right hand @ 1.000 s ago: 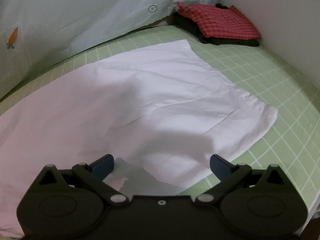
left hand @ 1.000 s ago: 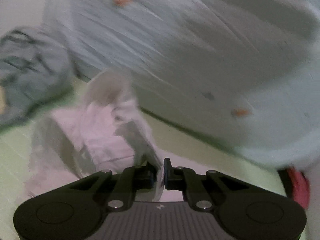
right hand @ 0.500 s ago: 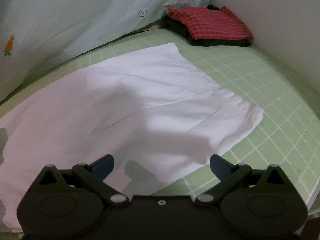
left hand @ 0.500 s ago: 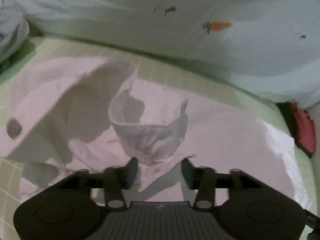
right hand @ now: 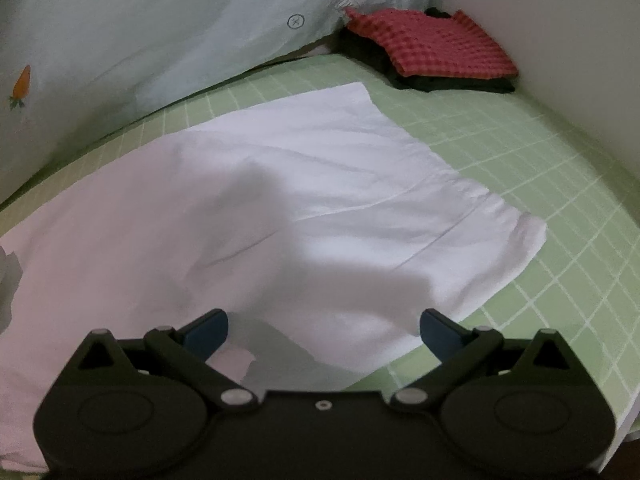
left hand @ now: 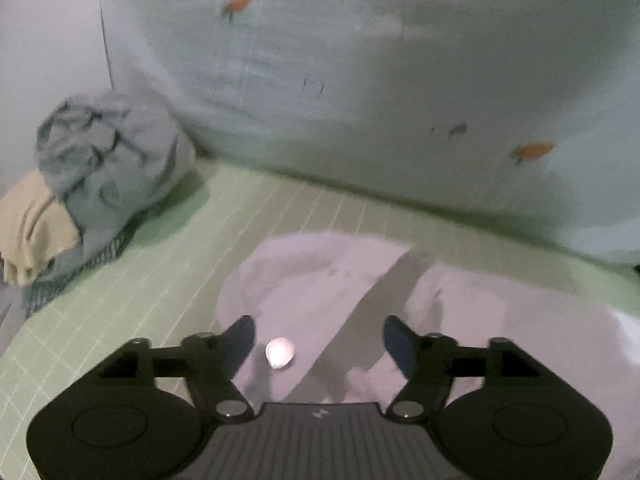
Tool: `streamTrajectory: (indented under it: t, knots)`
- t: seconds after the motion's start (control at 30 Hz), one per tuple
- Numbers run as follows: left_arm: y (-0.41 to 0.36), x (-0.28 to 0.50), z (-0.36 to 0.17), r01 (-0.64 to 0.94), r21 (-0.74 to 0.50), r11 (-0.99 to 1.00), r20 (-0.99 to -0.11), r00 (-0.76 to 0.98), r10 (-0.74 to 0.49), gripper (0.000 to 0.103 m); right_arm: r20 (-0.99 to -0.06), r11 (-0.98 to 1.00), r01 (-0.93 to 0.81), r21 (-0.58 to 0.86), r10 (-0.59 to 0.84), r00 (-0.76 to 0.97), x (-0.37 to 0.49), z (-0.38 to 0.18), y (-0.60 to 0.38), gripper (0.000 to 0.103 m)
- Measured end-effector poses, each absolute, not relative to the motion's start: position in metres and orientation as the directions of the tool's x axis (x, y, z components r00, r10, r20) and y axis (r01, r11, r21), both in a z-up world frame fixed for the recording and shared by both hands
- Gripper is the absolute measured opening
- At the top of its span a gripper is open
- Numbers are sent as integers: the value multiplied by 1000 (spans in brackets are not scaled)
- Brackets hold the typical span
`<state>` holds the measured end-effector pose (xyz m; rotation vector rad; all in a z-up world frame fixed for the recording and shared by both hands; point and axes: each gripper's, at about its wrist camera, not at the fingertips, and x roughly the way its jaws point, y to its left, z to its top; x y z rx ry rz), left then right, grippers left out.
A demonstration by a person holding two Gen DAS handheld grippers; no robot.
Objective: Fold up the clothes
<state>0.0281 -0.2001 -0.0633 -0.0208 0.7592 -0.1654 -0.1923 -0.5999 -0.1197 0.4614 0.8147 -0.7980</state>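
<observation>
White shirt point(left hand: 320, 292): dropped flat on bed point(left hand: 168, 280), out of grip
Left tool point(left hand: 319, 338): jaws just opened, nothing between
Right tool point(right hand: 323, 328): wide apart, unchanged

Both tongs point(left hand: 319, 338) point(right hand: 323, 330) agape — empty

Shirt point(right hand: 320, 184) lies flat on the sheet point(right hand: 520, 168), spread across the bed from left to right; quilt point(right hand: 140, 32) banked up behind it along the far edge; folded stack point(right hand: 432, 52) in the far right corner, behind the shirt and apart from it, against the wall point(right hand: 560, 40); crumpled pile point(left hand: 92, 176) in the far left corner, left of the shirt's near end point(left hand: 320, 280), apart from it; both grippers over the shirt.
</observation>
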Motion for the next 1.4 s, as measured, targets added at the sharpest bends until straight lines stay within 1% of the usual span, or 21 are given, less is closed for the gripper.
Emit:
streamTrajectory:
  t: [0.07,0.17,0.2,0.23,0.27,0.3,0.37,0.5,0.63,0.67,0.8,0.83,0.87,0.93,1.03,1.1,1.13,1.2,1.3,1.37,1.4]
  knots:
    - [-199,36,-72,139,-79,987,-700,698,-154,75,-790,627,777,63,-444,422,-189,-121,-600,103]
    - [-201,45,-80,116,-40,992,-711,694,-110,74,-794,634,772,50,-443,416,-186,-122,-601,103]
    - [-200,51,-81,100,-49,994,-717,689,-105,61,-795,634,772,48,-443,414,-185,-122,-601,103]
    - [-200,57,-83,83,-58,995,-723,683,-99,51,-796,634,772,46,-444,412,-185,-122,-601,103]
    - [-200,61,-82,75,-75,994,-724,681,-106,25,-796,632,773,45,-445,410,-185,-122,-601,103]
    - [-199,63,-78,80,-100,992,-718,684,-128,17,-797,631,775,43,-446,408,-185,-122,-601,103]
    - [-199,65,-70,103,-144,984,-700,692,-175,17,-798,628,777,41,-447,404,-186,-123,-600,103]
    - [-231,52,-47,279,-174,944,-653,685,-323,16,-802,620,784,38,-450,394,-188,-124,-601,103]
    - [-285,33,-52,445,-162,881,-666,610,-430,17,-807,611,791,36,-449,383,-189,-126,-599,103]
    - [-298,31,-61,463,-147,874,-685,590,-428,17,-808,611,791,36,-447,383,-189,-127,-598,103]
    - [-318,40,-114,408,-198,891,-802,456,-387,33,-810,617,786,36,-443,385,-188,-128,-597,103]
    - [-315,41,-124,383,-217,898,-812,439,-384,36,-810,620,784,35,-442,386,-189,-127,-597,103]
    - [-312,42,-129,366,-237,900,-816,428,-389,41,-809,622,782,35,-442,387,-189,-127,-597,103]
    - [-304,43,-131,353,-281,893,-805,421,-419,43,-808,624,780,35,-442,389,-190,-127,-597,103]
    - [-302,41,-123,373,-302,877,-799,402,-447,57,-810,620,784,33,-443,385,-190,-129,-598,103]
    - [-299,34,-110,391,-313,866,-781,413,-469,71,-811,614,788,38,-441,384,-188,-130,-599,103]
    - [-297,30,-103,401,-317,859,-769,421,-480,73,-811,613,789,40,-442,384,-188,-130,-599,103]
    - [-293,24,-88,420,-313,852,-749,442,-493,83,-808,613,789,39,-446,386,-186,-129,-599,103]
    - [-280,19,-69,394,-307,867,-718,502,-482,92,-795,611,791,35,-462,393,-185,-127,-600,103]
    - [-271,19,-63,354,-288,890,-705,551,-447,98,-782,614,789,22,-481,397,-184,-125,-601,103]
    - [-267,20,-62,334,-262,905,-709,569,-416,98,-775,615,788,16,-491,399,-183,-124,-601,103]
